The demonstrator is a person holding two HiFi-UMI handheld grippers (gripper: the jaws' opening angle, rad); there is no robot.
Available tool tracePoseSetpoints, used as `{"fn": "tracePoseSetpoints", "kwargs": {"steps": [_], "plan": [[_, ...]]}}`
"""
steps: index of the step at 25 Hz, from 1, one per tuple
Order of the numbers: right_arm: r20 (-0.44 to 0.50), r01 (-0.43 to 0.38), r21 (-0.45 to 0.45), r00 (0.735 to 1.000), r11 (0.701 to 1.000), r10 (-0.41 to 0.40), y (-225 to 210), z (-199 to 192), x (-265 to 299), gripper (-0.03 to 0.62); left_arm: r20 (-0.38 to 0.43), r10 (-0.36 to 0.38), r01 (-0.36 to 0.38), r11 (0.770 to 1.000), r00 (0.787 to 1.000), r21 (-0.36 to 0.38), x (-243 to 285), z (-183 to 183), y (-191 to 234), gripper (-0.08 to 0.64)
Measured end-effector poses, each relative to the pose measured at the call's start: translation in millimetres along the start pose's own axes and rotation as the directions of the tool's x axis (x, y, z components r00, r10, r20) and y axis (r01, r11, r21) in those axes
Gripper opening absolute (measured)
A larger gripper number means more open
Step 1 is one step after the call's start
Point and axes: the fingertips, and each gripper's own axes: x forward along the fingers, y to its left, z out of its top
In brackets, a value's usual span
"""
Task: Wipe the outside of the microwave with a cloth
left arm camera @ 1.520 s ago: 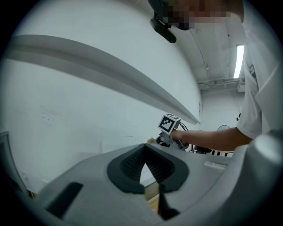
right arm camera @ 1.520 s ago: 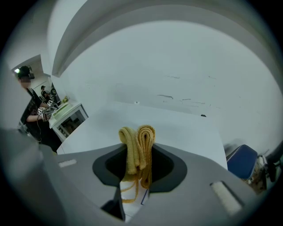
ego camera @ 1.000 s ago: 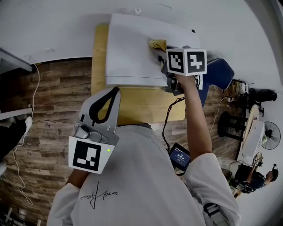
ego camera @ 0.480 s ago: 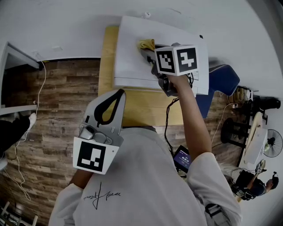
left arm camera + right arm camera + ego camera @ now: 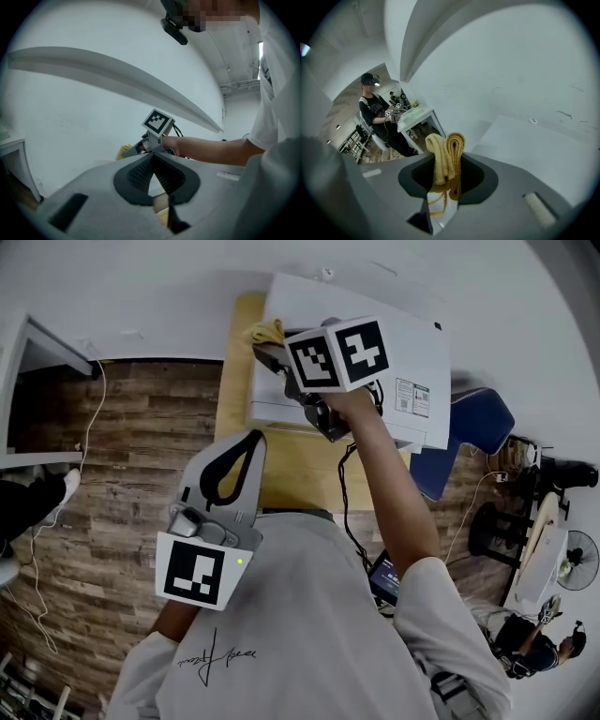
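My right tongs (image 5: 270,351) are clamped on the cloth (image 5: 265,331), right at the left edge of the microwave (image 5: 412,343) top, near the wall-side corner. There's bare white top open to the right. My left tongs (image 5: 228,465) are together, empty, over the table's (image 5: 234,399) near edge.
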Motion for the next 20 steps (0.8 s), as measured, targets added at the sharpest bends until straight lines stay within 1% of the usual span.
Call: {"fn": "tracePoseSetpoints", "kwargs": {"steps": [3,7,10,14,17,20], "plan": [[0.021,-0.066,-0.01,0.998,0.998,0.066,16,10,-10,0.118,-0.008,0.014,-0.014,1.0,1.0,-0.016,-2,-5,5,-0.006],[0.079,-0.064,-0.014,0.995,0.998,0.065,14,21,-45,0.118,-0.015,0.009,-0.009,1.0,1.0,0.003,-3,-8,7,-0.006],[0.113,-0.023,-0.008,0.993,1.0,0.024,-4,23,-73,0.119,-0.023,-0.02,0.02,1.0,1.0,0.021,5,-7,2,-0.006],[0.141,0.054,0.031,0.988,0.998,-0.058,-41,13,-112,0.118,-0.028,-0.06,0.061,0.997,0.998,0.038,18,-4,-12,-0.006],[0.151,0.114,0.08,0.981,0.99,-0.125,-74,-2,-139,0.119,-0.035,-0.085,0.086,0.995,0.996,0.048,28,-3,-19,-0.006],[0.15,0.177,0.138,0.969,0.974,-0.198,-106,-24,-167,0.12,-0.045,-0.103,0.105,0.993,0.994,0.056,35,-4,-26,-0.006]]}}
